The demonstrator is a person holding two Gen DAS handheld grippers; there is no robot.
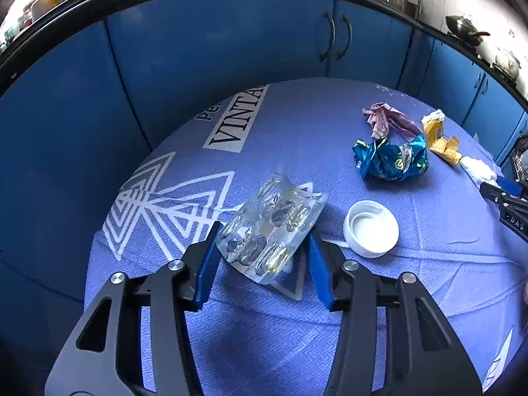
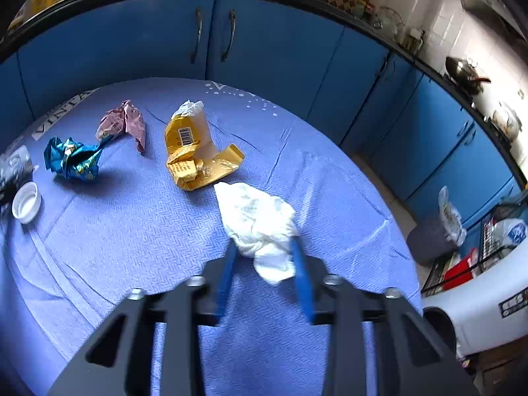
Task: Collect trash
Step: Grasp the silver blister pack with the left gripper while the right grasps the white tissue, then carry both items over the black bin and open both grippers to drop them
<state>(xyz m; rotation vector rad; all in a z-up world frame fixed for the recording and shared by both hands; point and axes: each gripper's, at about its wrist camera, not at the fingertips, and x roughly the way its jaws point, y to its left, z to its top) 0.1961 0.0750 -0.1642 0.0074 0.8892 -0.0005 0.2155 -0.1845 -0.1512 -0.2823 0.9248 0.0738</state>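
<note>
A round table [image 2: 132, 264] under a blue woven cloth carries a white plastic cap [image 1: 370, 228], crumpled teal foil wrapper [image 1: 391, 160], pink wrapper [image 2: 123, 123] and torn yellow packet [image 2: 194, 155].

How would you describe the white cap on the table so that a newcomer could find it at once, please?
Start at the round table under the blue patterned cloth. Near the left gripper, which is closed on a clear blister pack, lies the white cap, open side up. Unlike the crumpled blue wrapper and the white tissue, it is a rigid, round, shallow cup.

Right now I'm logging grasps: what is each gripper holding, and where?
Left gripper: clear blister pack, gripped across its near end. Right gripper: crumpled white tissue, pinched at its near end.
</note>
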